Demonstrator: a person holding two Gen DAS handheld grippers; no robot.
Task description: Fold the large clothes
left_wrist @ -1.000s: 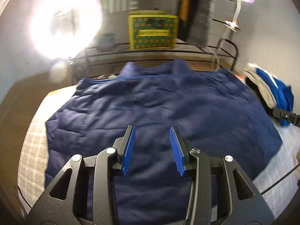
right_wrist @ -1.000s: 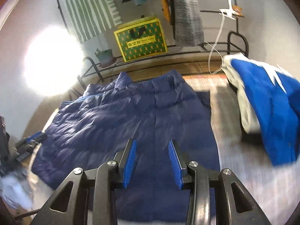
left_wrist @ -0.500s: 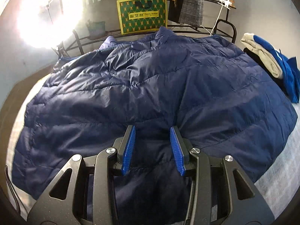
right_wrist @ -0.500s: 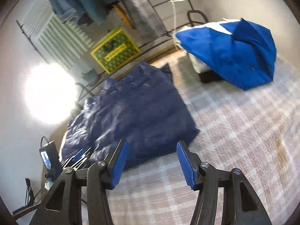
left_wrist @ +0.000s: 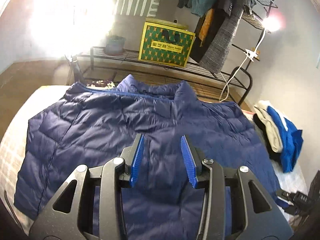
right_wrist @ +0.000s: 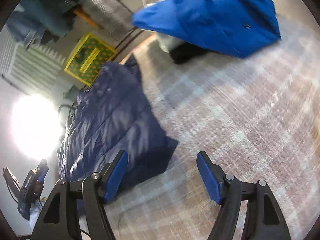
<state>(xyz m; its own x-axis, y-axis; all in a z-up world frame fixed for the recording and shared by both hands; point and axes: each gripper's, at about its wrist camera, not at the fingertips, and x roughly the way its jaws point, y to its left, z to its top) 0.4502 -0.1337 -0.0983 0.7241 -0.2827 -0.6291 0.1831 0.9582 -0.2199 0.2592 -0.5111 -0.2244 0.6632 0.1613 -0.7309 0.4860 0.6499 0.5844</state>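
A navy quilted puffer jacket (left_wrist: 124, 132) lies spread flat on a checked bed cover (right_wrist: 230, 110), collar toward the far rack. My left gripper (left_wrist: 162, 158) is open and empty, hovering above the jacket's lower middle. In the right wrist view the jacket (right_wrist: 112, 116) lies to the left. My right gripper (right_wrist: 162, 175) is wide open and empty, low over the bed cover beside the jacket's near right corner; its left finger overlaps that corner. The right view is motion-blurred.
A pile of bright blue, white and black clothes (left_wrist: 280, 140) lies at the bed's right, also in the right wrist view (right_wrist: 216, 18). A metal rack with a yellow-green box (left_wrist: 166, 46), a plant pot and hanging clothes stands behind. A bright lamp (left_wrist: 68, 18) glares at left.
My left gripper has pulled back and up, so more of the jacket and rack show. My right gripper has swung right and down toward the jacket's corner and opened wider.
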